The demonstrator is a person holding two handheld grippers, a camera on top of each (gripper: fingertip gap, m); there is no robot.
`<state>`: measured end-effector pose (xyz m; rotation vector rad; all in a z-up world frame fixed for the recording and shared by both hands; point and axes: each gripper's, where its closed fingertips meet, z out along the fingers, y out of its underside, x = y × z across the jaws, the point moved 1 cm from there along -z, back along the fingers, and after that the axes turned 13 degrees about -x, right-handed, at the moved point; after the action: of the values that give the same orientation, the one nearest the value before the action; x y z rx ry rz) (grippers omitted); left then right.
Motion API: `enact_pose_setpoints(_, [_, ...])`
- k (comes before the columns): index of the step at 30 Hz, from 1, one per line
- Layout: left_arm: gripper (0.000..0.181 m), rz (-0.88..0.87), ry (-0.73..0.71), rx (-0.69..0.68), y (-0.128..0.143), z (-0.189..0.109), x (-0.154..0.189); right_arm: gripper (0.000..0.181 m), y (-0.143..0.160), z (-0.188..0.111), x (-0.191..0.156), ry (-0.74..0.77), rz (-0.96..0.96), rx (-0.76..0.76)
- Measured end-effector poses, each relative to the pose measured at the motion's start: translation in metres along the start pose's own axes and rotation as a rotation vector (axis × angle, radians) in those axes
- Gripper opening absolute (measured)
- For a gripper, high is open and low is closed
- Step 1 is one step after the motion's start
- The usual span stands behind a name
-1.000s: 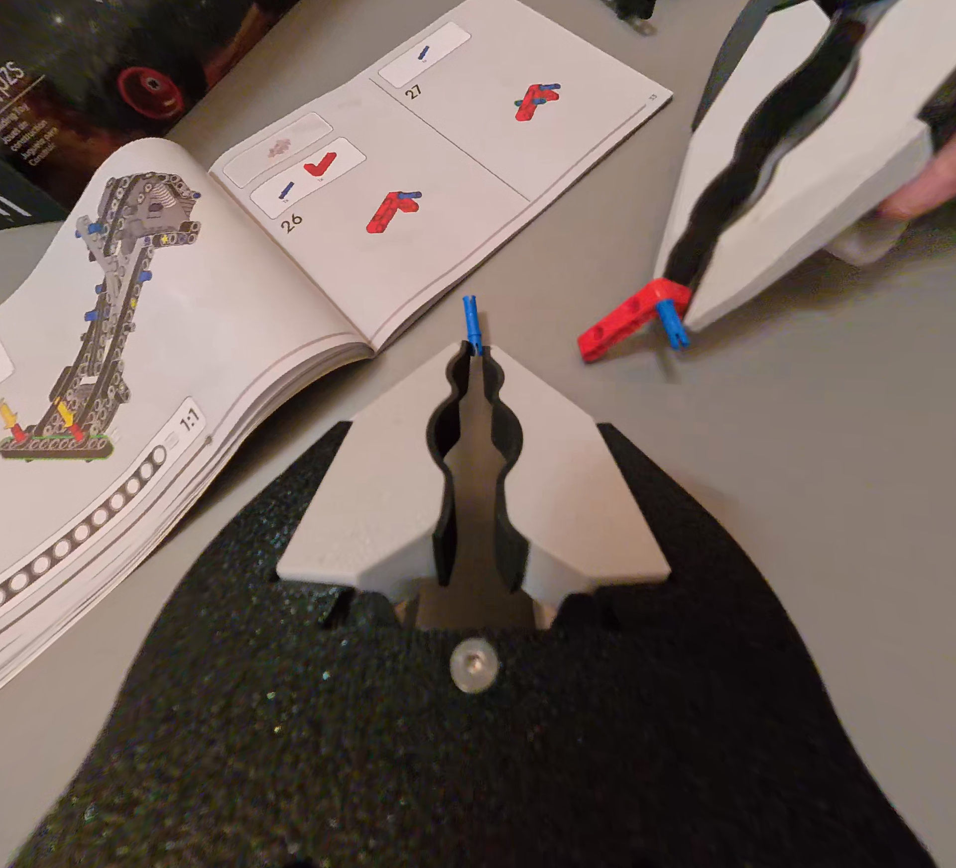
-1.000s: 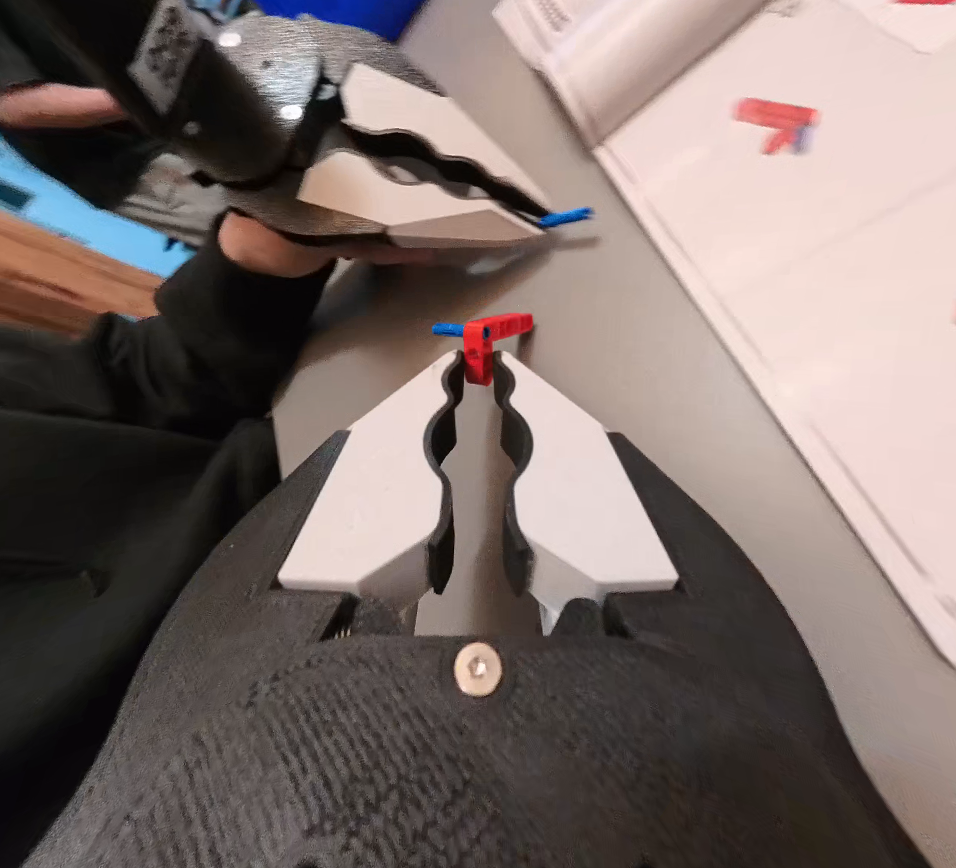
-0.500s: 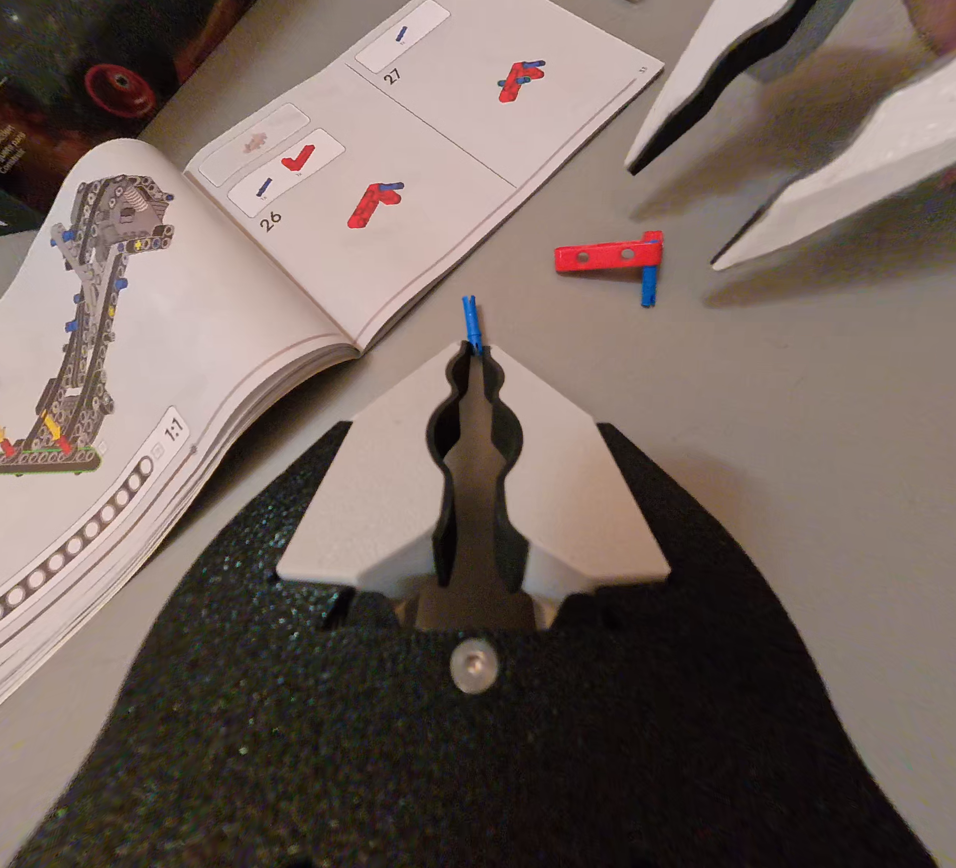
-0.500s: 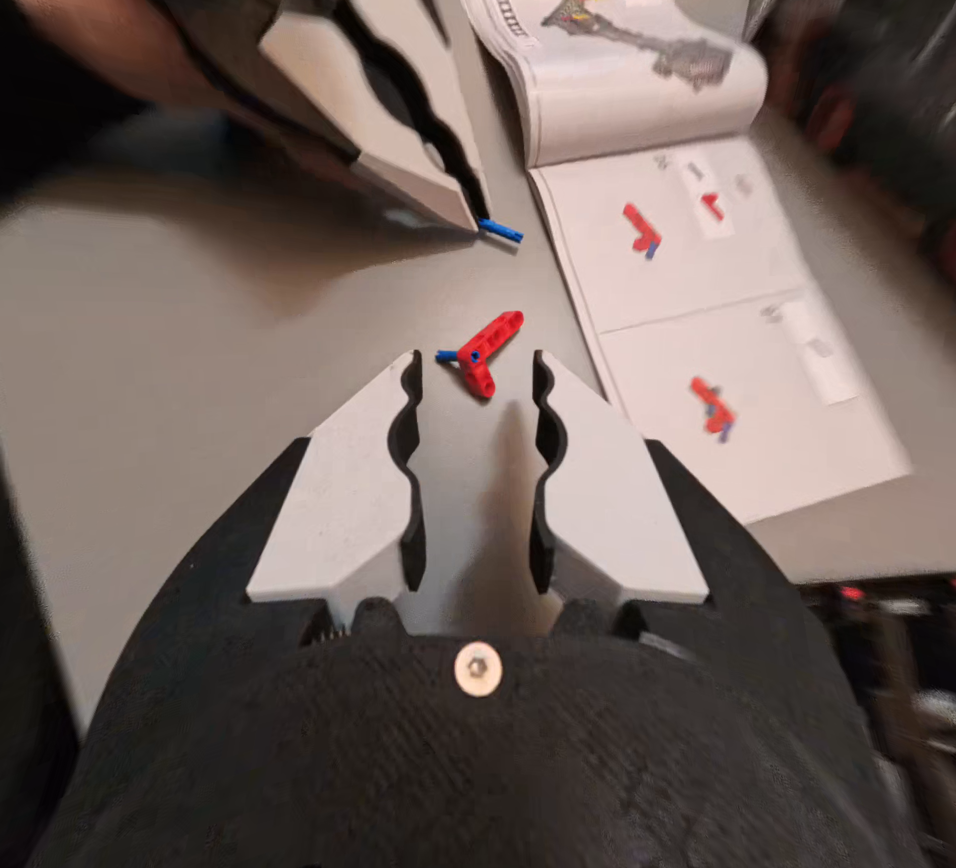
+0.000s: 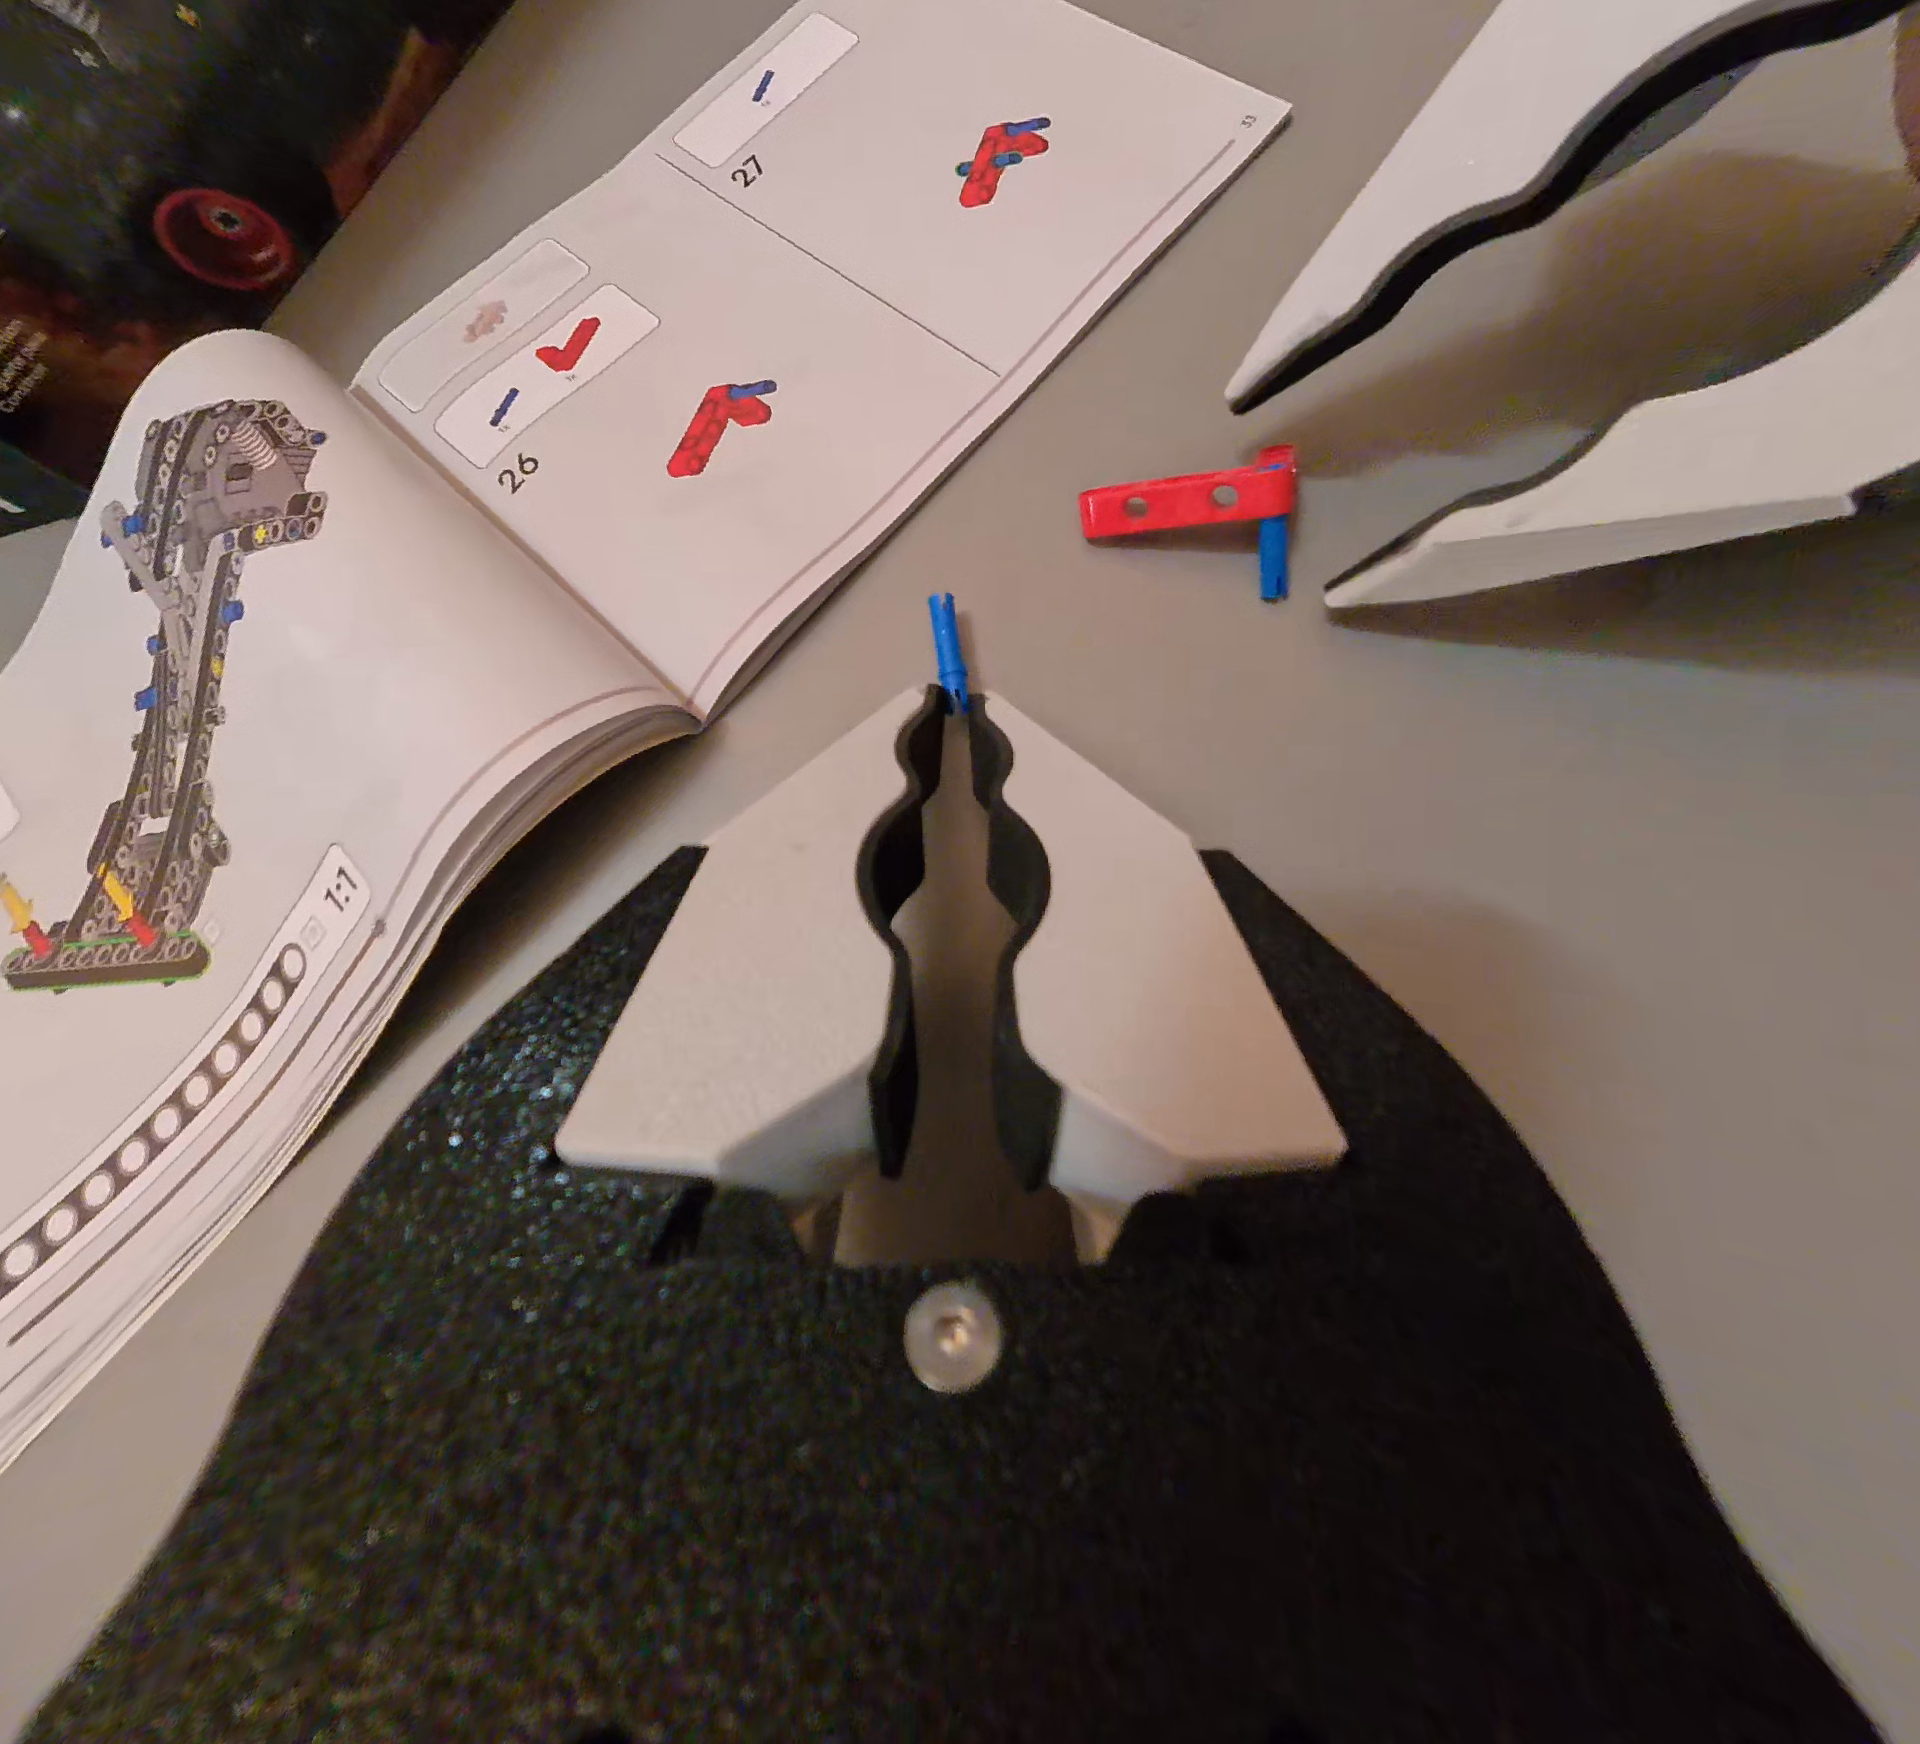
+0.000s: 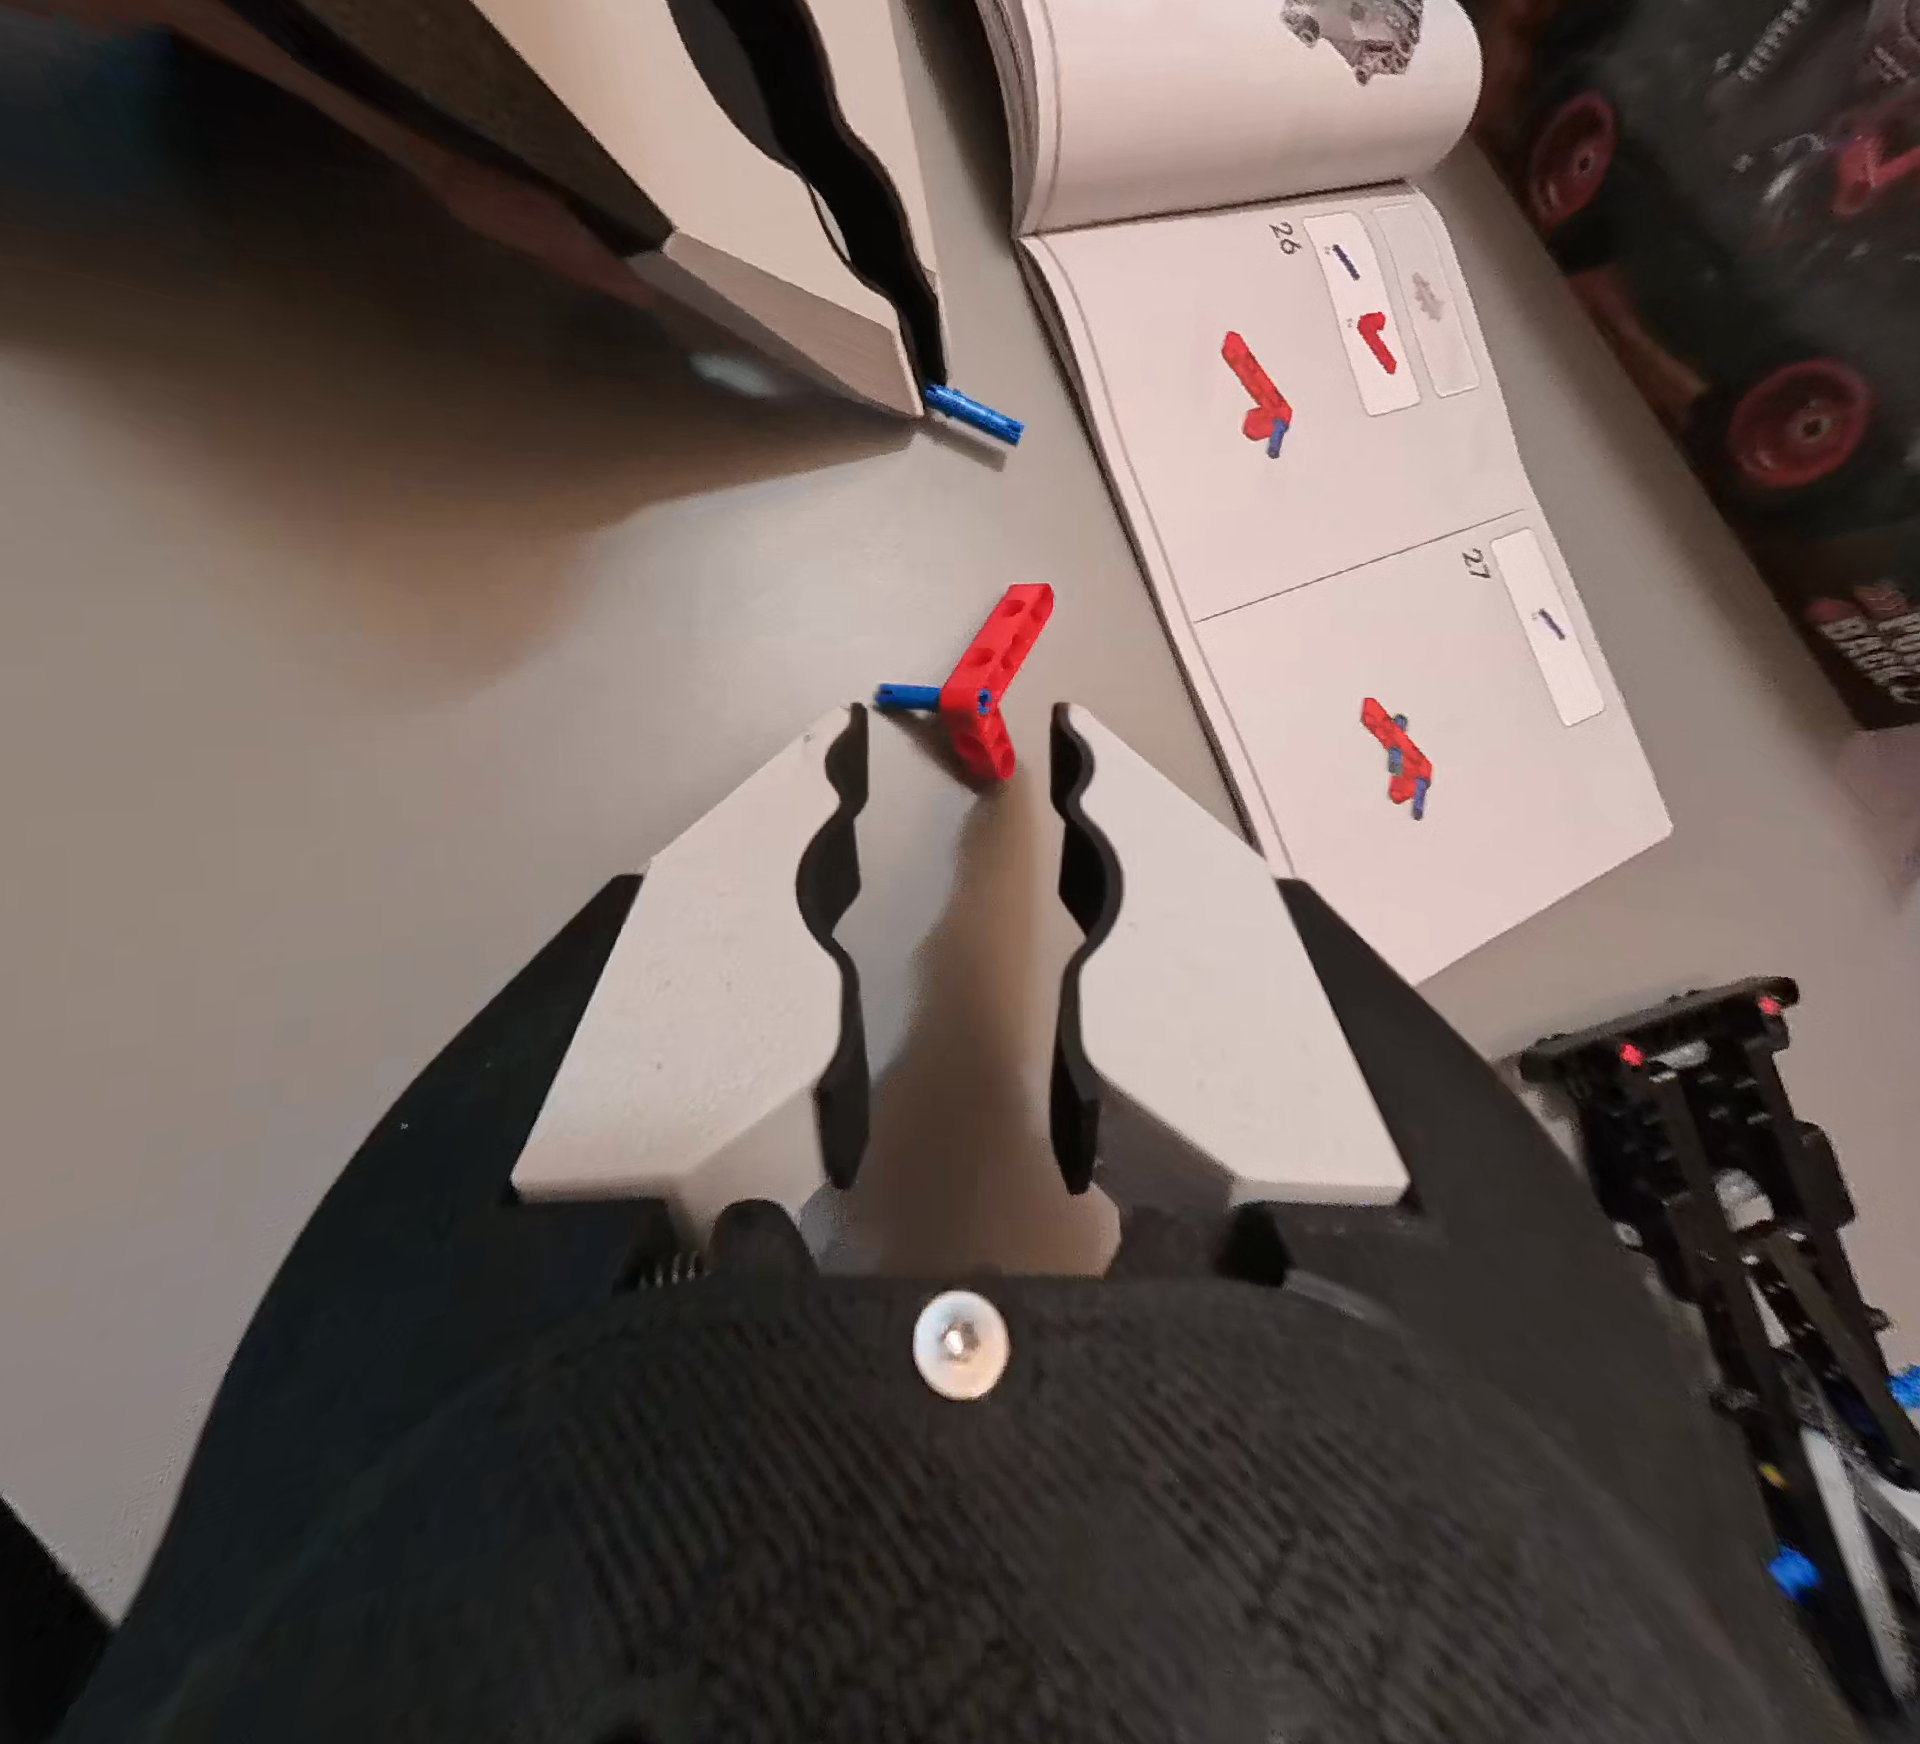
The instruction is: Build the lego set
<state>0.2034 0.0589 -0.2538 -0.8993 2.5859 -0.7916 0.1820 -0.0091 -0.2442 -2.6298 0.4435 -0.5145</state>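
A red L-shaped beam [image 5: 1184, 505] with a blue pin [image 5: 1274, 556] pushed through its corner lies on the grey table; it also shows in the right wrist view [image 6: 992, 681]. My left gripper [image 5: 954, 695] is shut on a second blue pin [image 5: 945, 645] that sticks out past its tips, also in the right wrist view [image 6: 971, 414]. My right gripper [image 6: 958, 720] is open and empty, its tips just short of the red beam's short arm. It shows at the right in the left wrist view [image 5: 1283, 499].
The open instruction booklet [image 5: 831, 240] lies left of the beam, also seen in the right wrist view [image 6: 1351, 551]. The dark set box [image 5: 208, 32] stands behind it. A black partly built assembly [image 6: 1714, 1175] lies at the right of my right gripper. Spacing between my two grippers at the tips: around 7 cm.
My right gripper has let go of the red beam, opened and drawn back; the beam now lies on the table. My left gripper keeps its blue pin.
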Motion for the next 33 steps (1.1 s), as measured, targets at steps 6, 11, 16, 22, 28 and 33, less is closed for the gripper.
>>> enact_pose_setpoints(6, [0.001,0.019,-0.010,0.001,0.000,0.000,0.002,0.013,0.002,0.006,-0.001,0.052,-0.080,-0.019])
enact_pose_setpoints(11, [0.001,0.016,-0.013,0.013,-0.001,-0.002,0.001,0.008,-0.007,-0.002,-0.010,-0.039,0.023,0.059])
enact_pose_setpoints(16, [0.001,0.031,0.041,0.044,-0.003,-0.006,0.007,0.008,-0.022,-0.030,-0.041,-0.707,0.530,0.191])
enact_pose_setpoints(22, [0.001,0.005,0.115,0.090,-0.003,-0.014,0.008,0.007,0.013,-0.017,-0.044,-0.818,0.706,0.020])
enact_pose_setpoints(28, [0.001,0.030,0.128,0.091,-0.003,-0.015,0.012,0.016,0.022,-0.021,-0.038,-0.812,0.715,0.025])
enact_pose_setpoints(33, [0.001,0.090,0.169,0.146,-0.010,-0.021,0.024,0.045,0.027,-0.033,-0.031,-0.762,0.697,0.054])
